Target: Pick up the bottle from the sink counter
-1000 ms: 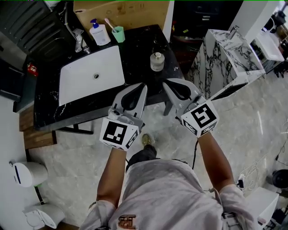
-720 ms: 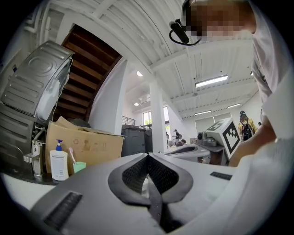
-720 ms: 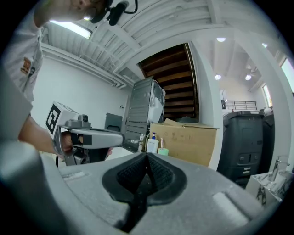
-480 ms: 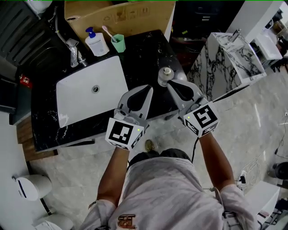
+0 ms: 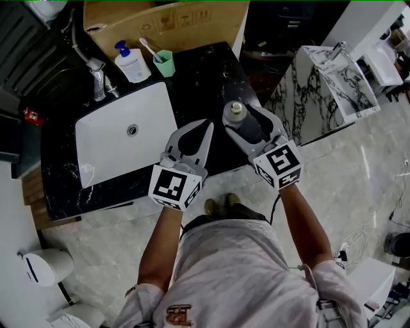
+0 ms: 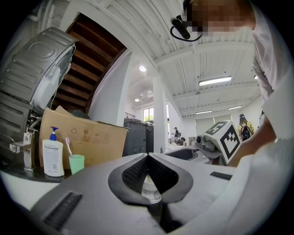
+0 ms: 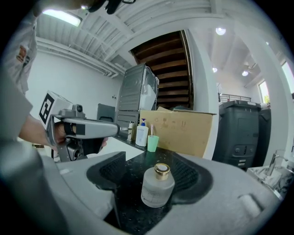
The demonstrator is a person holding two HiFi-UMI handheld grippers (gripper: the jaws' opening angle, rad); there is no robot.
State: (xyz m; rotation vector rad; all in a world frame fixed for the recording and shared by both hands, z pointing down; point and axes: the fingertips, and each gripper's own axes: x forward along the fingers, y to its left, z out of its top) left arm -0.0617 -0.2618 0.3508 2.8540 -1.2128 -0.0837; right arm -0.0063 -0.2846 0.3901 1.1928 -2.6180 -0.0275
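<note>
A short frosted bottle (image 5: 234, 114) with a gold cap stands upright on the black marble sink counter (image 5: 198, 77), near its front right corner. My right gripper (image 5: 242, 116) reaches over the counter edge, its jaws opening with the bottle (image 7: 157, 186) between them. The bottle stands close to the right pad, and a gap shows on the left pad's side. My left gripper (image 5: 206, 123) hangs just left of it, shut with nothing in it. In the left gripper view its tips (image 6: 148, 156) meet.
A white sink basin (image 5: 125, 131) with a faucet (image 5: 97, 80) fills the counter's left half. Behind it stand a pump soap bottle (image 5: 131, 64), a green cup with a toothbrush (image 5: 165, 63) and a cardboard box (image 5: 166, 19). A marble block (image 5: 320, 83) stands to the right.
Both grippers have come forward over the counter. The right gripper reached the bottle, and its jaws went from shut to spread on either side of it.
</note>
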